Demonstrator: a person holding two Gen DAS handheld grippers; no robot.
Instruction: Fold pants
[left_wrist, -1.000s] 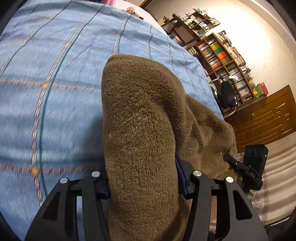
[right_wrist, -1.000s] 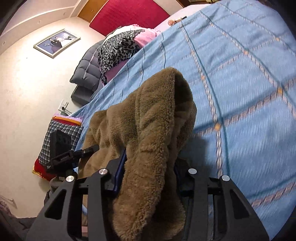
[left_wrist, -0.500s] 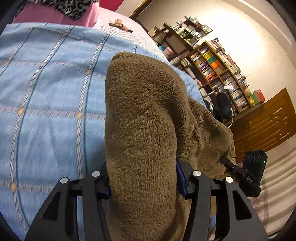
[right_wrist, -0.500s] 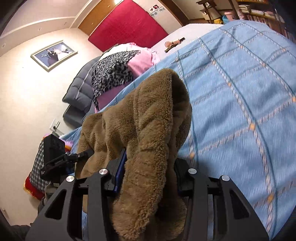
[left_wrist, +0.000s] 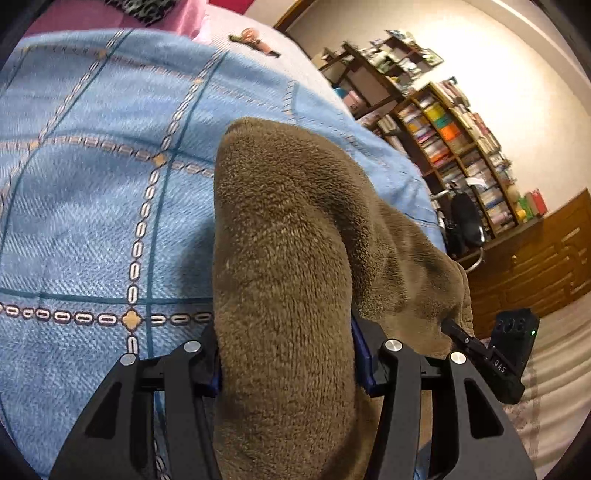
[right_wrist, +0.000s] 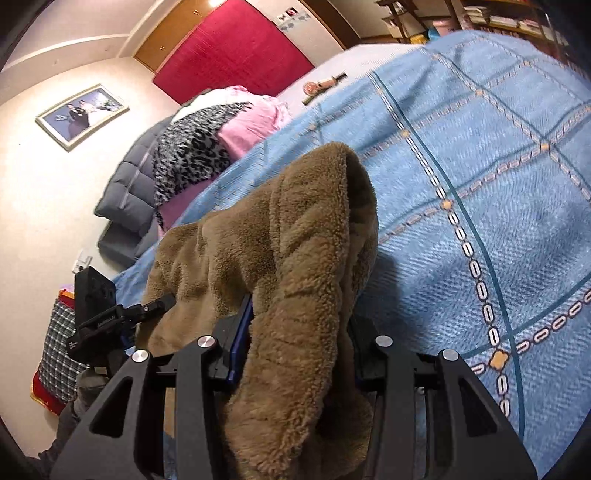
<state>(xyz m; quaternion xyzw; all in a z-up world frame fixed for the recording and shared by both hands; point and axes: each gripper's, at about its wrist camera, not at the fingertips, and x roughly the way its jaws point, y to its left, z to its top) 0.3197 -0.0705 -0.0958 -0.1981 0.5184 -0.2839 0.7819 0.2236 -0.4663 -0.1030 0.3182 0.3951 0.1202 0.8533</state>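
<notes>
Both claws pinching the brown fleece pants

The left claw (left_wrist: 286, 373) and right claw (right_wrist: 301, 354) are each gripping a bunched fold of the pants (left_wrist: 280, 258), holding it above the blue bedspread (left_wrist: 92, 206).

Brown fleece pants (left_wrist: 288, 280) over a light-blue checked blanket (left_wrist: 92, 221); black gripper (right_wrist: 295, 354), crimson headboard (right_wrist: 236, 48)

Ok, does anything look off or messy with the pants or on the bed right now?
Nothing stands out. The brown fleece pants are bunched in both grips, left hand-held gripper and right hand-held gripper, as expected mid-fold. The blue checked blanket lies flat; clothes are piled at its far end.
</notes>
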